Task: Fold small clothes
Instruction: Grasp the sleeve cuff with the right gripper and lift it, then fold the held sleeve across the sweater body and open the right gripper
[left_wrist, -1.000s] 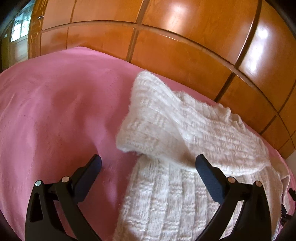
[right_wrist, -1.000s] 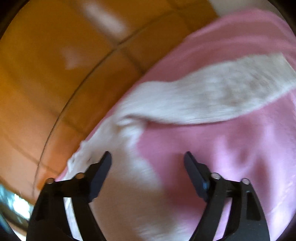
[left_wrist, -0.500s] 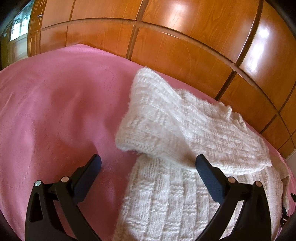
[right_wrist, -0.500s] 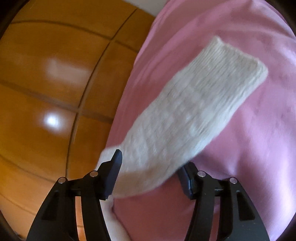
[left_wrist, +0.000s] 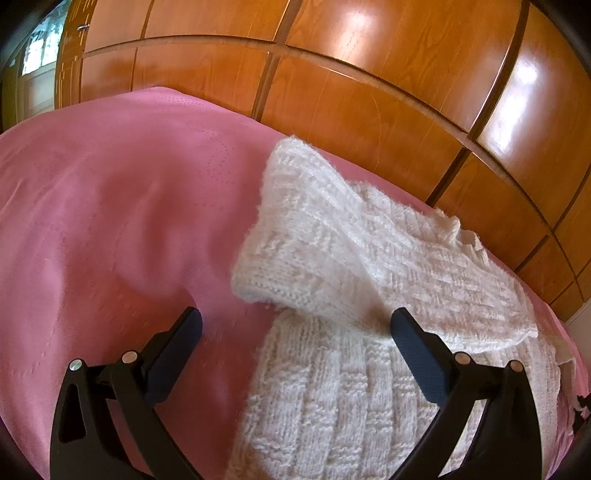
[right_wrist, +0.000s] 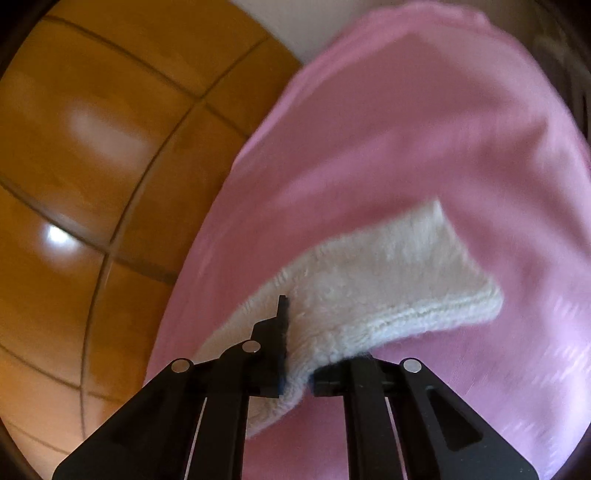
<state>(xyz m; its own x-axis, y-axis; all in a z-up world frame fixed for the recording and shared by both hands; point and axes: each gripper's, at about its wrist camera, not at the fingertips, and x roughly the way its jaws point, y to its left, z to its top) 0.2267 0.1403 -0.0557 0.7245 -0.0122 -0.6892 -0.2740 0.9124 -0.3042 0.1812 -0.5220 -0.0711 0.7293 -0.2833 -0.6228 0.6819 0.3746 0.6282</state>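
Note:
A white knitted sweater (left_wrist: 332, 398) lies on the pink bedspread (left_wrist: 110, 221). One sleeve (left_wrist: 317, 236) is folded across its body. My left gripper (left_wrist: 295, 332) is open and hovers just above the sweater's near edge, holding nothing. In the right wrist view my right gripper (right_wrist: 299, 354) is shut on the other sleeve (right_wrist: 388, 288). That sleeve stretches away from the jaws, its cuff end out over the pink bedspread (right_wrist: 424, 129). The view is blurred.
A glossy wooden wardrobe (left_wrist: 369, 81) runs along the far side of the bed and shows at the left of the right wrist view (right_wrist: 92, 166). A window (left_wrist: 37, 55) is at the far left.
My right gripper has closed on the sleeve that lay between its open jaws half a second ago. The left gripper has stayed open and almost still.

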